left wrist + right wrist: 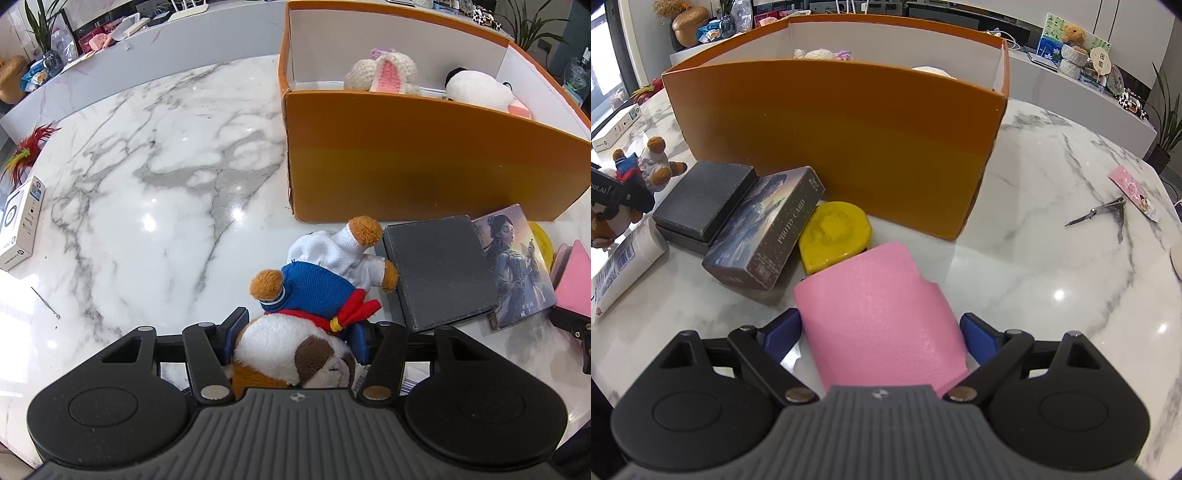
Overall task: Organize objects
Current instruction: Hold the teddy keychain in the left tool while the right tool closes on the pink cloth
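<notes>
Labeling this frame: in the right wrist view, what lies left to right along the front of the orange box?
Plush toy → black box → photo card box → yellow disc → pink foam.

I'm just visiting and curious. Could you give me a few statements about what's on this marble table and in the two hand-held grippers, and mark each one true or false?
1. The left hand-held gripper is closed on a plush toy. True.
2. The orange box holds no toys. False: a crocheted bunny and a white plush sit inside.
3. A pink item lies between the fingers of the right hand-held gripper. True.
4. The yellow disc lies inside the box. False: it lies on the table, in front of the box.
5. The photo card box leans on a black case. True.
</notes>
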A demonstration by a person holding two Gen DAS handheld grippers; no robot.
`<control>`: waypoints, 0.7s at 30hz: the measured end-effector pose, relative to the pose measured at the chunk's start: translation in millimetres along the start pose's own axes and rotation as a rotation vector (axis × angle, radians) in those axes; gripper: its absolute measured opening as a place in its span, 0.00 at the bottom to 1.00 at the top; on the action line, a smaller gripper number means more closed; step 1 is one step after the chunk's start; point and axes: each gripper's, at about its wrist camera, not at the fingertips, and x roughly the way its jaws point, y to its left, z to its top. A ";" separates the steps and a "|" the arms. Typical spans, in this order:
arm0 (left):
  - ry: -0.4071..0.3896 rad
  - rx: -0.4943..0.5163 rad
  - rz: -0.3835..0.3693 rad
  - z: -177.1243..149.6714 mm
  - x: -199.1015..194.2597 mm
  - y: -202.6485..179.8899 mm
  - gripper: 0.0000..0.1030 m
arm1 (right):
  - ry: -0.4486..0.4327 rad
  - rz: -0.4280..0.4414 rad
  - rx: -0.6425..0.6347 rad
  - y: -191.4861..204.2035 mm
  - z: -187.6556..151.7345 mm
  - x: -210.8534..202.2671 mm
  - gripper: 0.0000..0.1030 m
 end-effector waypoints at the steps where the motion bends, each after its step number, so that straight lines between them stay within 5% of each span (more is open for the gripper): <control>1: -0.002 -0.002 -0.002 -0.3 -1.1 -0.1 0.63 | -0.001 -0.001 0.000 -0.3 0.2 -0.8 0.89; 21: -0.088 0.024 0.051 -7.2 -34.5 -9.6 0.63 | -0.035 -0.007 -0.006 2.1 1.3 -24.6 0.88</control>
